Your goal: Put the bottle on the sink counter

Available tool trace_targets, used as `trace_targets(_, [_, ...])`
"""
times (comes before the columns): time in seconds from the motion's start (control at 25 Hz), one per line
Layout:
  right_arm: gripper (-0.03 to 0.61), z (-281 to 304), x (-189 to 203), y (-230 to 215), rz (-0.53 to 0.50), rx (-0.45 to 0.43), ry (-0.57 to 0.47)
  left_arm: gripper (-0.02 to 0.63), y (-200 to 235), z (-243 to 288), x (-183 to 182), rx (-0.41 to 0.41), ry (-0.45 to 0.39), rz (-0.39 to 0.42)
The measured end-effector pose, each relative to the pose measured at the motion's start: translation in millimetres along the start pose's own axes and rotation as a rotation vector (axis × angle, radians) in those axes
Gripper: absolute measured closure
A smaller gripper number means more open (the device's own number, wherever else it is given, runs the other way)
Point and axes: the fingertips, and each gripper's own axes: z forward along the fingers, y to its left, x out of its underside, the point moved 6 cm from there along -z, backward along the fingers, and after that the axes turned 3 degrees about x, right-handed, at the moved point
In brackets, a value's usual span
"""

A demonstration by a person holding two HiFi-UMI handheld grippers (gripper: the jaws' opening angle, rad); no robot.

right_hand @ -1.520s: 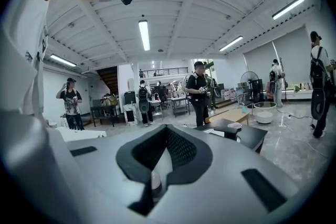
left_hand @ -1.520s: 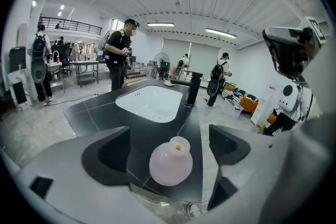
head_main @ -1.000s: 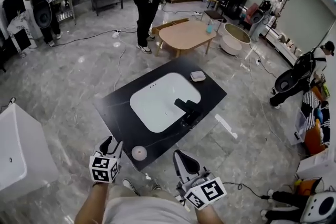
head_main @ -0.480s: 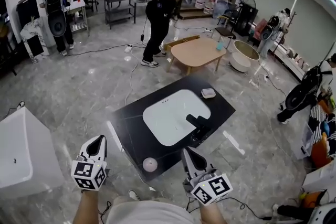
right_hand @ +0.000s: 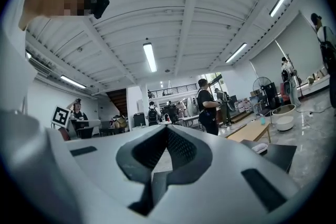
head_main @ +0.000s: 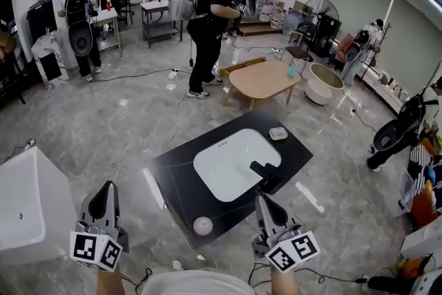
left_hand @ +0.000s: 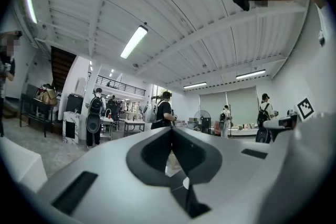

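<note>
The sink counter (head_main: pixel 176 173) is a black slab lying on the floor, with a white basin (head_main: pixel 228 162) and a black faucet (head_main: pixel 266 173). A small white round thing (head_main: pixel 202 225), perhaps the bottle seen from above, stands on the counter's near corner. My left gripper (head_main: pixel 105 190) hovers over the floor to the left of that corner, shut and empty. My right gripper (head_main: pixel 263 201) hangs just past the counter's near right edge, also shut with nothing in it. In both gripper views the jaws meet, left gripper (left_hand: pixel 171 136) and right gripper (right_hand: pixel 167 134), pointing out across the room.
A white soap dish (head_main: pixel 278 133) sits on the counter's far corner. A white tub (head_main: pixel 24 200) stands at the left. Beyond the counter are a low wooden table (head_main: pixel 266 79) and a standing person (head_main: pixel 207 24). Cables cross the floor.
The left gripper's jaws have gone from apart to shut, and it has drawn left, away from the white round thing. The view has tilted up to show more of the room.
</note>
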Motion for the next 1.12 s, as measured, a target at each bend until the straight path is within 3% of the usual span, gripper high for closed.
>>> trace_targets(0.4, [0.569,-9,-2,-10,-0.048,0.075,0.001,0.600,17,-40,-6,-0.087,-0.033,0.006])
trace_targets(0.72, [0.569,-12,9,-5,-0.119,0.105,0.033,0.600,16,-34,4,-0.089,-0.044,-0.015])
trace_targets(1.12, [0.569,-14,13,-7,-0.100,0.097,0.039,0.600,10,-26,13,-0.081,-0.041,-0.039])
